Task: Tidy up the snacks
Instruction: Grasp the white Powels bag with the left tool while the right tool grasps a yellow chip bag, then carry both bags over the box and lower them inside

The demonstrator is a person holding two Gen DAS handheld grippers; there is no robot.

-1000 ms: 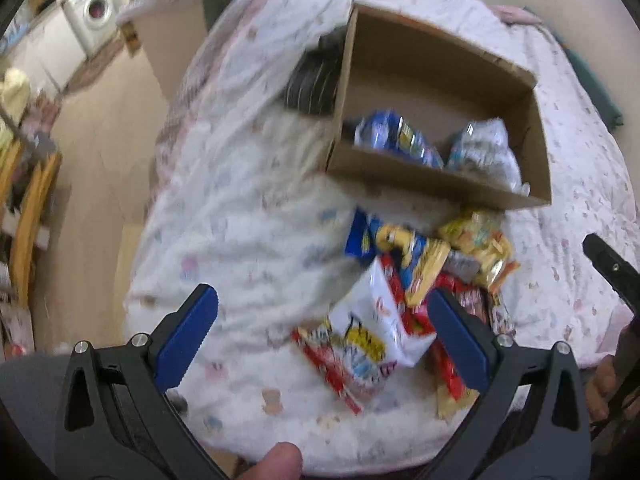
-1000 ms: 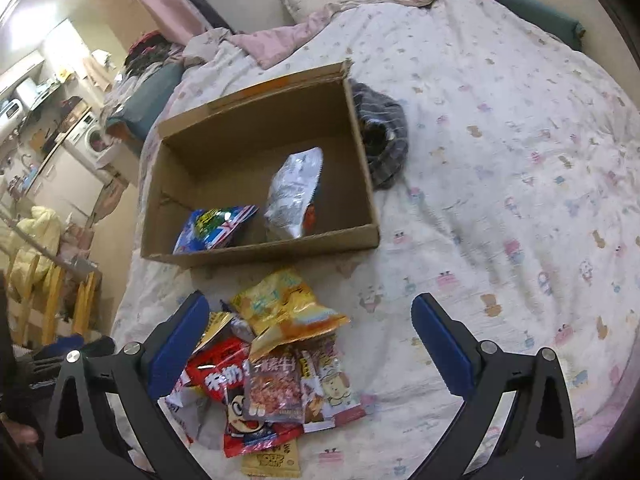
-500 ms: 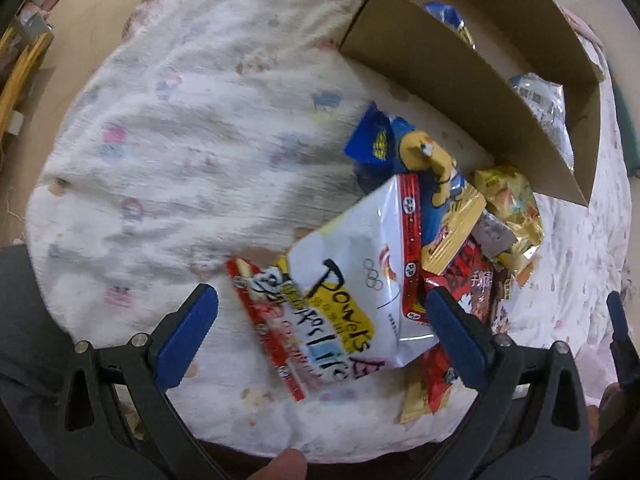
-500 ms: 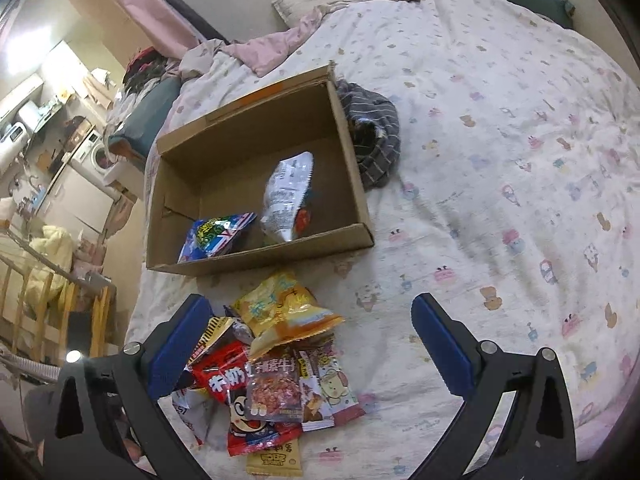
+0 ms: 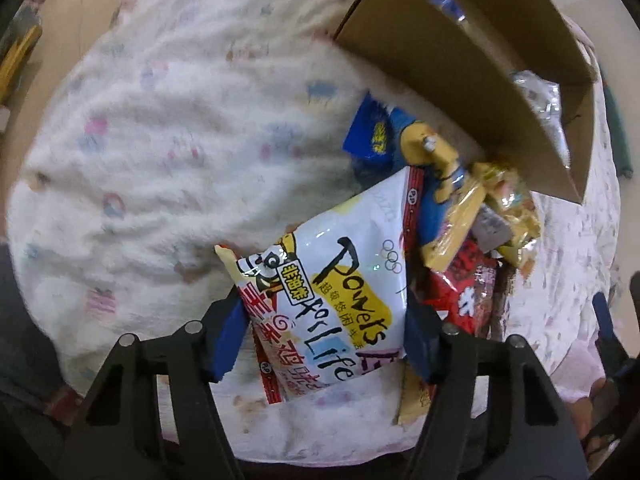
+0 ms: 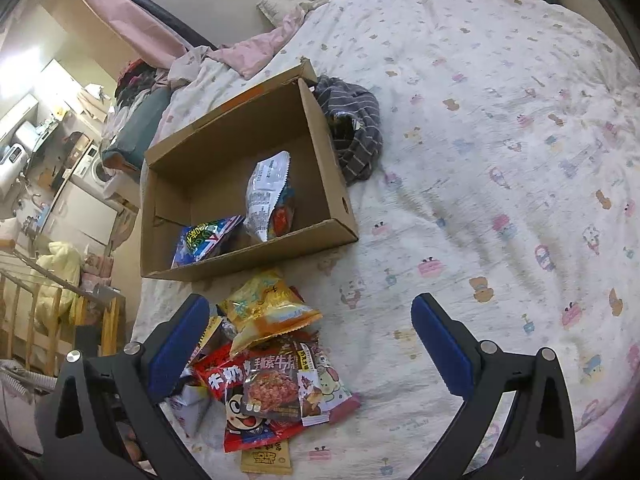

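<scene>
The glossy white snack bag with black lettering (image 5: 340, 300) lies at the 9 o'clock side of the loose snack pile (image 6: 272, 360) on the patterned bedspread (image 6: 500, 160). The left gripper (image 5: 324, 340) has come down over it and its jaws have just been closing; both blue pads now press the bag's sides. This looks like a pickup starting. The open brown cardboard box (image 6: 332, 188), at 12 o'clock from the pile, has bare floor left. The right gripper (image 6: 308, 344) hangs wide open, holding nothing; at 3 o'clock the bedspread is clear.
</scene>
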